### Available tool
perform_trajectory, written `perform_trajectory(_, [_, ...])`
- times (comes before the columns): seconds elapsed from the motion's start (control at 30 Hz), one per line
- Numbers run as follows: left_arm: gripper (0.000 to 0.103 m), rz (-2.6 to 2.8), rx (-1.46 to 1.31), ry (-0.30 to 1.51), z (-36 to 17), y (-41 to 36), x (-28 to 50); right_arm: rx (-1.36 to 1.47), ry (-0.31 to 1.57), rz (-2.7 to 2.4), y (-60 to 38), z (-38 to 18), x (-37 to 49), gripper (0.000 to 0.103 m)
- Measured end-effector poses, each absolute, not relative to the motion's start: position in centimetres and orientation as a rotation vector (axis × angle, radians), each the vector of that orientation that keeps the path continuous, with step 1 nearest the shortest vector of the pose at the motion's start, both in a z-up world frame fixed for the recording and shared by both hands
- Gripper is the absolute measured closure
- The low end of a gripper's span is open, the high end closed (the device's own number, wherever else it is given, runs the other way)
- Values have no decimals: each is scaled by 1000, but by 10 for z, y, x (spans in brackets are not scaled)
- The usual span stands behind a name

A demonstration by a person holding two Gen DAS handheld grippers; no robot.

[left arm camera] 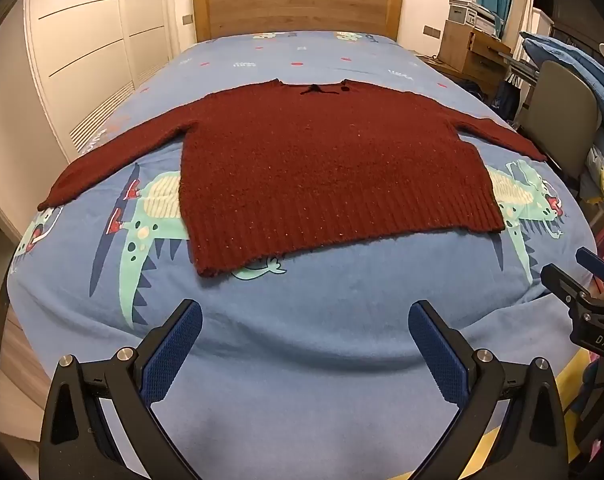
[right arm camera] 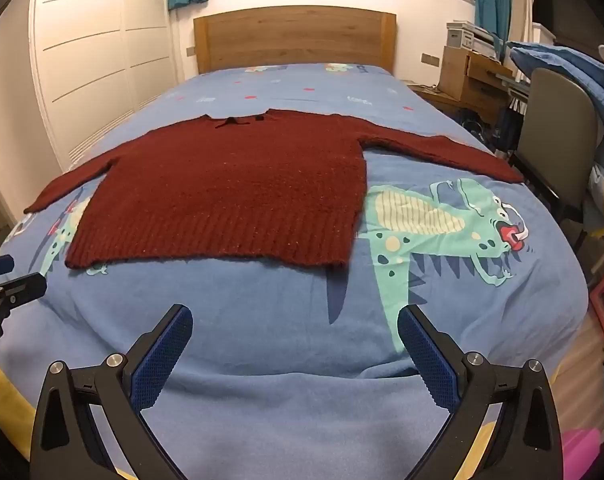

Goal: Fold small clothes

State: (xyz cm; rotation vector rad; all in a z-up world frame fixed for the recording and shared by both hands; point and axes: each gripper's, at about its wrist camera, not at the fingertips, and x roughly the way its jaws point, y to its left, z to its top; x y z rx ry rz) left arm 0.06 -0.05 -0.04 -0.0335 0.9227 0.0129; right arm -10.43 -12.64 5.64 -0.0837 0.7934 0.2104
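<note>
A dark red knitted sweater [left arm camera: 321, 164] lies flat on the blue dinosaur bedspread [left arm camera: 302, 308], both sleeves spread out sideways, hem toward me. It also shows in the right wrist view [right arm camera: 230, 196]. My left gripper [left arm camera: 305, 316] is open and empty, hovering over the bedspread short of the hem. My right gripper [right arm camera: 294, 320] is open and empty, below the sweater's right hem corner. The right gripper also appears at the right edge of the left wrist view [left arm camera: 581, 280], and the left gripper at the left edge of the right wrist view [right arm camera: 10, 284].
A wooden headboard [left arm camera: 298, 4] stands at the far end. White wardrobe doors [left arm camera: 86, 48] line the left. A grey chair [right arm camera: 557, 128], a wooden desk [right arm camera: 473, 76] and piled blue bedding [right arm camera: 573, 68] crowd the right side of the bed.
</note>
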Motion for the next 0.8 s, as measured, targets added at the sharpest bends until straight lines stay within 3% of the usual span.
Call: perform_trajectory(0.8, [1, 7, -72, 940, -6, 3, -1, -85, 800, 211, -128, 56, -103, 0])
